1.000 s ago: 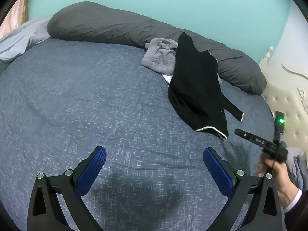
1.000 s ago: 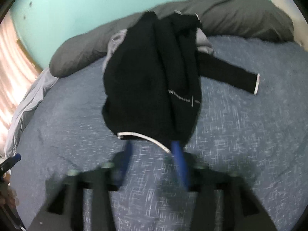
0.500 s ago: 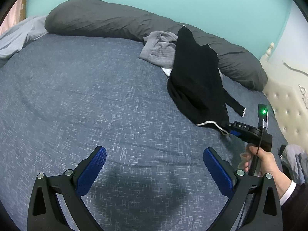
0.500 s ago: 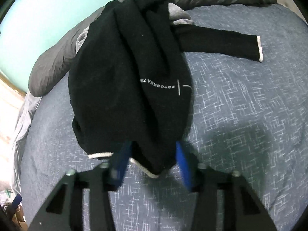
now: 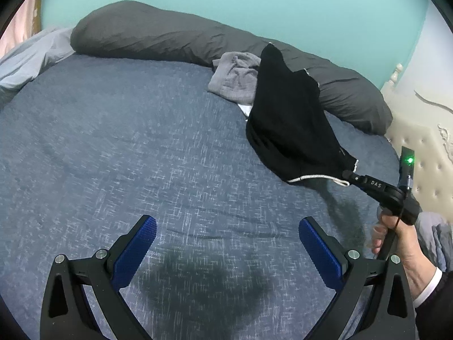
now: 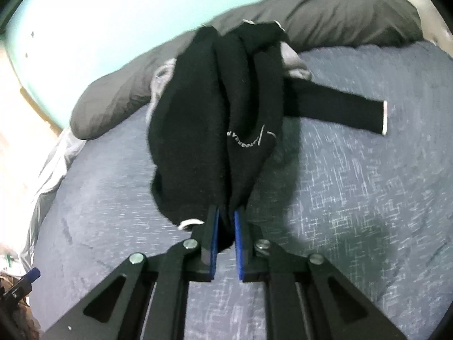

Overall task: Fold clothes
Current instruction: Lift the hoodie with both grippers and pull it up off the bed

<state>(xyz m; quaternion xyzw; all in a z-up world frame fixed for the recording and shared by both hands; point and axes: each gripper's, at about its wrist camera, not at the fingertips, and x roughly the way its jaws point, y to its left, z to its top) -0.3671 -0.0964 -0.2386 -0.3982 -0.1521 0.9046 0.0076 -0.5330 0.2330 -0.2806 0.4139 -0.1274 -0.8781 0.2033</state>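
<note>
Black sweater (image 6: 215,130): bunched near the bed's (image 5: 113,147) far edge, against the grey pillow (image 5: 158,36), hem pinched.
Right gripper (image 6: 225,221): clamped on the hem.
Left gripper (image 5: 226,243): spread wide over bare bedspread.
Grey garment (image 5: 235,76): beside the sweater.

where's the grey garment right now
In the left wrist view it lies crumpled on the bed's far side, against the dark pillow, partly under the black top.

"DAS" on right gripper (image 5: 349,176) arm; white lettering on black sweater (image 6: 215,130), too blurred to read.

Sweater (image 6: 215,119) print blurred, unreadable
</note>
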